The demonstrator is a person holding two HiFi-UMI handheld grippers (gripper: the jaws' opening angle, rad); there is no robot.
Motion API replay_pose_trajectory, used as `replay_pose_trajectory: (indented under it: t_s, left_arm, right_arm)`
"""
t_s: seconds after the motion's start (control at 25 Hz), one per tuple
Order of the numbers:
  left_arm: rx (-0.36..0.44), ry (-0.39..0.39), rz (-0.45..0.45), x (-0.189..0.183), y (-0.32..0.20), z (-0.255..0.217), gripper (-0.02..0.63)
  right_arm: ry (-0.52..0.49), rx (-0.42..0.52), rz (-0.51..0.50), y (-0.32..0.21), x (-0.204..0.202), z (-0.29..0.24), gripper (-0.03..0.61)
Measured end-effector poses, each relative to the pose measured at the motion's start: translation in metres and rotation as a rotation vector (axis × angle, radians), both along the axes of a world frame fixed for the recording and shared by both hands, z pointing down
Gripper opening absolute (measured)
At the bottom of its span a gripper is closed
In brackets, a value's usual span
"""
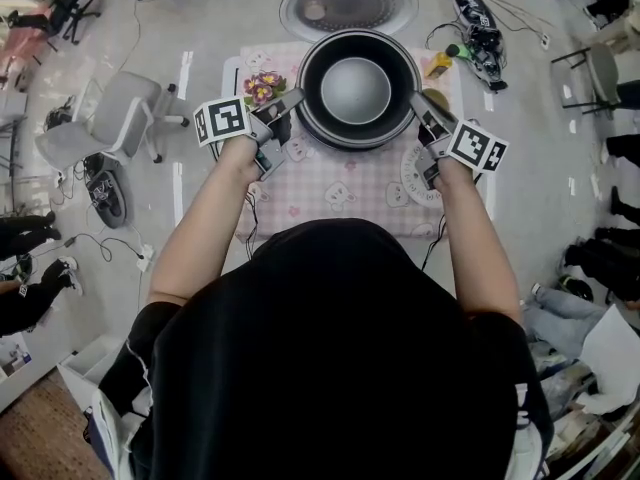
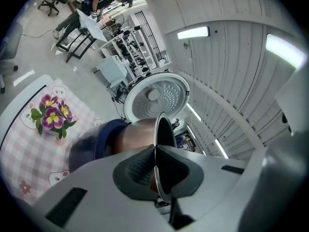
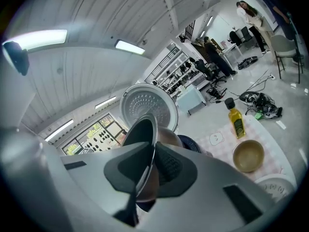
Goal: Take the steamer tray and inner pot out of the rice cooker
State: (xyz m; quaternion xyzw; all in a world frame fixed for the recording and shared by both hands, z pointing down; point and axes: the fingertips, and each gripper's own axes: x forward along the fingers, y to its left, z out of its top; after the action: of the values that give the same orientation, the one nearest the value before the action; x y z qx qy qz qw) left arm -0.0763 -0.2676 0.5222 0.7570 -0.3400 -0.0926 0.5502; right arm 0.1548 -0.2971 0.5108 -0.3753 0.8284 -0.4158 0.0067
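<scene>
The left gripper (image 1: 288, 105) and the right gripper (image 1: 421, 109) are both out over the bench (image 1: 340, 196), which has a pink checked cloth on it. Each one has its fingers pinched tight on the thin rim of the inner pot (image 1: 355, 90). The left one holds the rim at 9 o'clock and the right one holds it at 3 o'clock.

The pot is right over the rice cooker (image 2: 103, 141). In the left gripper view the pot's brown side shows above the cooker's blue body. So I think the pot is partly up but not all the way out.

A white round thing (image 1: 407, 182) lies on the cloth at 4 o'clock from the pot, just beside the right gripper. It may be the steamer tray, already taken out, but I cannot tell for sure. No tray sits inside the pot.

Some flowers (image 1: 262, 88) stand at 9 o'clock from the pot, and an oil bottle (image 1: 441, 63) at 2 o'clock. The open lid (image 1: 348, 0) is at 12 o'clock, farthest away.

What is left, I think, is to raise the pot clear and set it on the bench.
</scene>
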Motion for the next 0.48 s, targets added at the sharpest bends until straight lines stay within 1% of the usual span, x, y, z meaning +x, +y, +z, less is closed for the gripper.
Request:
replay_pose_trajectory:
  t_s: [0.24,0.48]
  left_arm:
    - [0.031,-0.002,-0.004,-0.006,0.011,-0.015,0.031]
    - [0.062,0.003,-0.039,-0.022,0.029,-0.03,0.031]
  right_arm:
    - [-0.015,0.022,-0.018,0.009,-0.006,-0.014,0.048]
    - [-0.028,0.054,-0.059,0.019,-0.023,-0.032,0.046]
